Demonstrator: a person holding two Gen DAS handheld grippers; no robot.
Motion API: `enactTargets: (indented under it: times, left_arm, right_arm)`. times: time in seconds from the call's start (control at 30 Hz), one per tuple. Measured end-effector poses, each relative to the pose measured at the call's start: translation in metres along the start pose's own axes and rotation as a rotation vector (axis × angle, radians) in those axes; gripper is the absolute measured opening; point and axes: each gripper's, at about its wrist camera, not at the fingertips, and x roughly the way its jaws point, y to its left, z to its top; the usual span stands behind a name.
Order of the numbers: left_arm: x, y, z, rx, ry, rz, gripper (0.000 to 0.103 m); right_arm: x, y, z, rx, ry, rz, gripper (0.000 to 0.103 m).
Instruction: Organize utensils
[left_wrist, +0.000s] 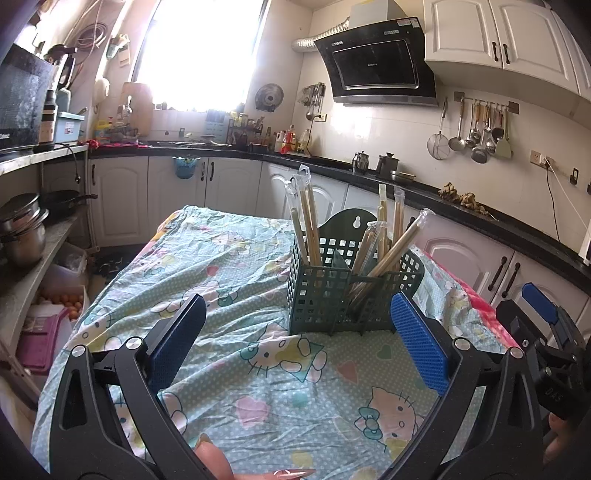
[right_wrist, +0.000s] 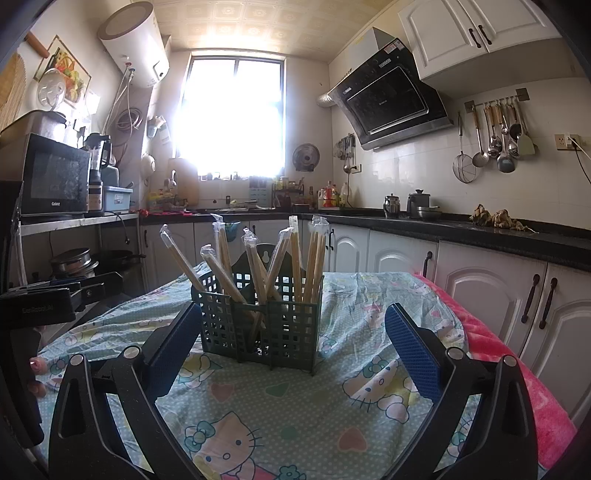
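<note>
Right wrist view shows the right claw (right_wrist: 293, 343) wide and empty, as is the left claw (left_wrist: 299, 334); judged best: steady the green caddy (right_wrist: 258, 325) mid-worktop, regroup wrapped chopsticks (right_wrist: 258, 266) by compartment.

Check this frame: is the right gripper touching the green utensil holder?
Apart. In the right wrist view the right gripper is open, with cloth visible between both pads and the green utensil holder.
</note>
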Motion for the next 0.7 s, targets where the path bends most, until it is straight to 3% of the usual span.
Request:
enactTargets:
  times: [0.7]
  left_arm:
    - [0.0050,0.0023,-0.0030,0.007,0.020,-0.003,0.092]
  right_arm:
    - [0.0007,-0.0038,0.0006,-0.001,0.016,-0.015,0.096]
